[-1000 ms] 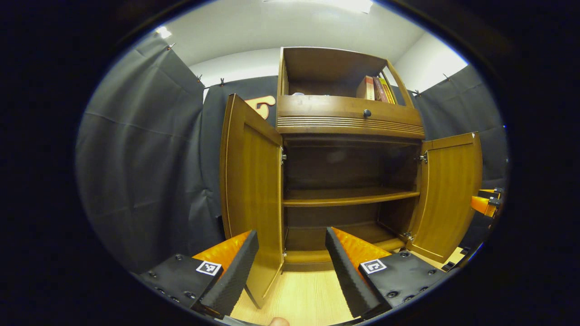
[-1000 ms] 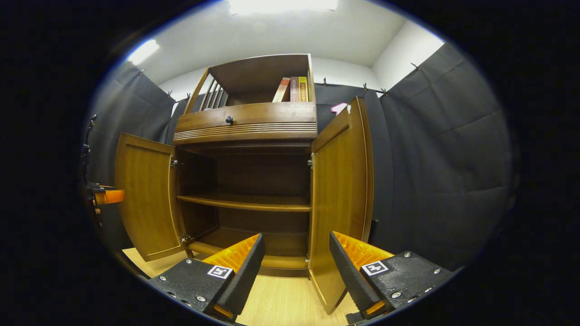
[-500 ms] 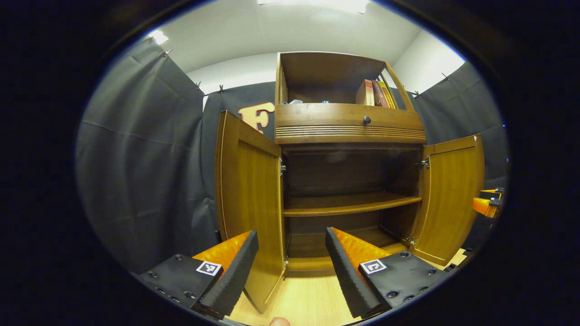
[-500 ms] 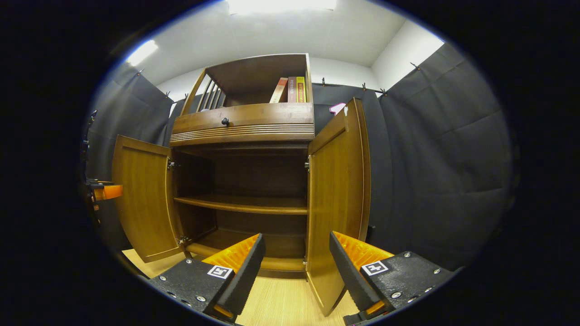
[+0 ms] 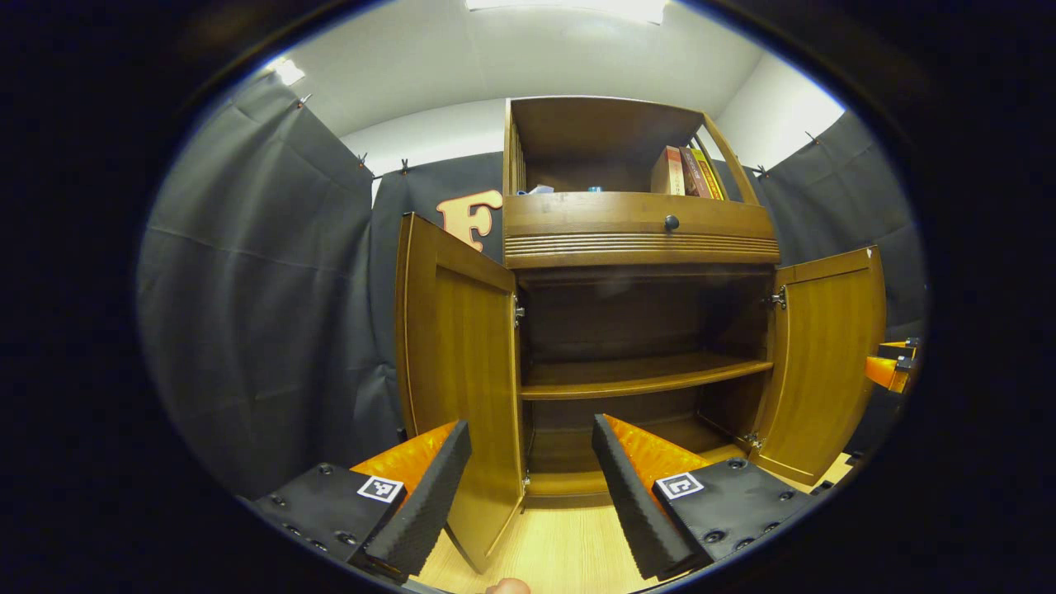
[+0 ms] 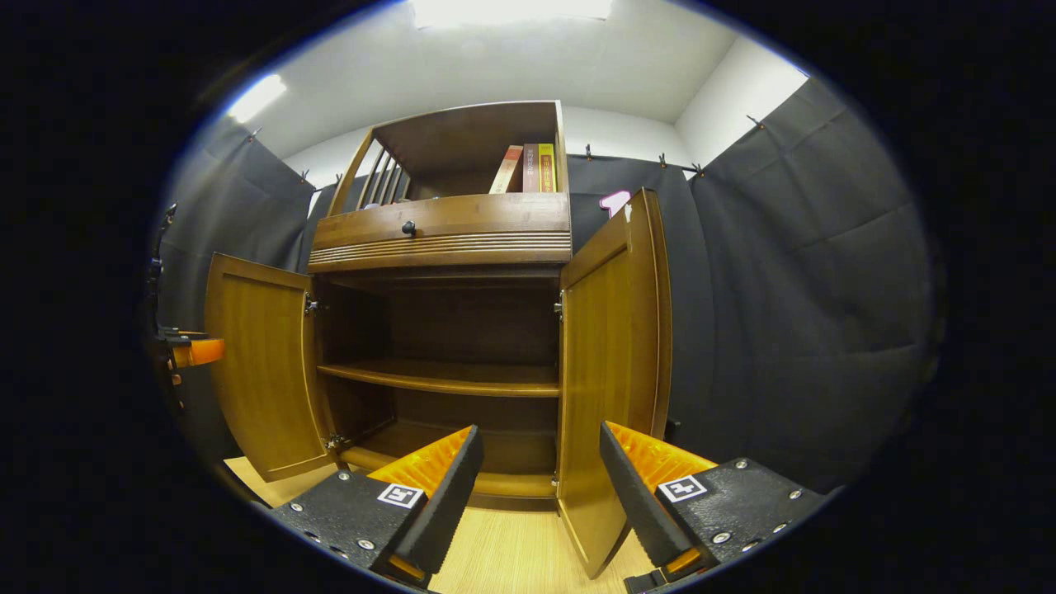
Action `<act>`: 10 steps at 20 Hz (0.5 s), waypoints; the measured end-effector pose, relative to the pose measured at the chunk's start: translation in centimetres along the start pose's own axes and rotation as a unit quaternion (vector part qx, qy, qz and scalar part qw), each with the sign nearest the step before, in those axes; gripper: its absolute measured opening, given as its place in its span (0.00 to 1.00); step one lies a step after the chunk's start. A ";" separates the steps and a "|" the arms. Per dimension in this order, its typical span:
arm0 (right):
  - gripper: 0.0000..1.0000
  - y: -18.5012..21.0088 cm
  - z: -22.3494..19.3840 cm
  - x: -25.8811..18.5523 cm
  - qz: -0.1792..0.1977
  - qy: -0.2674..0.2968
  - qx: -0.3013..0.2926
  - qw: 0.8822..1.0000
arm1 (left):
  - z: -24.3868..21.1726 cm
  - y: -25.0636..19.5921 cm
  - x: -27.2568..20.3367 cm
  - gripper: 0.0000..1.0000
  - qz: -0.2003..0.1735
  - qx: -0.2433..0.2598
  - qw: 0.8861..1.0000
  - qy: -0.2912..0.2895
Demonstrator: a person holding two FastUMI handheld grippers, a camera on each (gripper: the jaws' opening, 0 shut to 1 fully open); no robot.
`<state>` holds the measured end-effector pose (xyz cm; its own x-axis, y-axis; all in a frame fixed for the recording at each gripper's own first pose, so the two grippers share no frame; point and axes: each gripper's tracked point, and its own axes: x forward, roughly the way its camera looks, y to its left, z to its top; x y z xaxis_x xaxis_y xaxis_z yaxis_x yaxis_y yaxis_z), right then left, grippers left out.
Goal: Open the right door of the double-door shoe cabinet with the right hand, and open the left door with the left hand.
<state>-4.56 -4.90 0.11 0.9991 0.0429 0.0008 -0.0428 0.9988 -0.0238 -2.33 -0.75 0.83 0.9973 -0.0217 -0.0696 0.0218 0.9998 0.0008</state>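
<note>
We find the shoe cabinet (image 5: 635, 247) standing on a pale wood floor (image 5: 569, 549) against the dark cloth wall (image 5: 264, 313), with both doors swung out. In the left gripper view the left door (image 5: 458, 371) stands nearest the camera, its lower edge passing between the fingers of the left tool (image 5: 528, 478); neither finger presses on it that we can see. The right door (image 5: 825, 363) hangs open at the far side. In the right gripper view the arrangement mirrors: the right door (image 6: 615, 363) is close, its bottom corner between the fingers of the right tool (image 6: 540, 483), and the left door (image 6: 260, 363) is open farther off.

We note both tools spread wide and holding nothing.

Inside the cabinet, one shelf (image 5: 643, 379) crosses the middle of the opening, with the bottom board below it. Above the doors sits a drawer front with a dark knob (image 5: 671, 222), and over that an open compartment holding several books (image 5: 689, 172) leaning at its right end.

The other tool shows at the edge of each view, beyond the far door: the right one (image 5: 891, 367) in the left gripper view, the left one (image 6: 190, 351) in the right gripper view. A fingertip (image 5: 505, 586) appears at the bottom of the left gripper view.
</note>
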 end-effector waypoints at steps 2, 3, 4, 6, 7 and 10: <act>0.99 -0.1 0.1 0.0 -0.001 0.000 -0.001 1.000 | 0.3 -0.1 0.0 0.96 -0.001 -0.005 1.000 -0.002; 0.99 -0.2 0.2 0.2 -0.001 -0.001 -0.001 1.000 | 0.6 -0.1 -0.1 0.96 -0.003 -0.006 1.000 -0.004; 0.99 -0.2 0.2 0.2 -0.002 -0.001 -0.001 1.000 | 0.8 0.0 -0.1 0.96 -0.003 -0.007 1.000 -0.007; 0.99 -0.2 0.4 0.3 -0.001 -0.002 0.000 1.000 | 1.0 0.4 -0.1 0.96 0.004 0.000 1.000 -0.011; 0.94 -0.1 0.5 0.4 -0.001 -0.003 0.000 1.000 | 1.0 0.3 0.0 0.96 0.002 0.001 1.000 -0.010; 0.77 0.1 0.6 0.4 0.000 -0.003 -0.002 1.000 | 0.7 0.1 0.1 0.96 -0.003 -0.002 1.000 -0.006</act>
<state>-4.12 -4.78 0.72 0.9990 0.0440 0.0074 -0.0438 0.9987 -0.0274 -2.22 -0.61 1.53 0.9980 -0.0277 -0.0571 0.0275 0.9996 -0.0036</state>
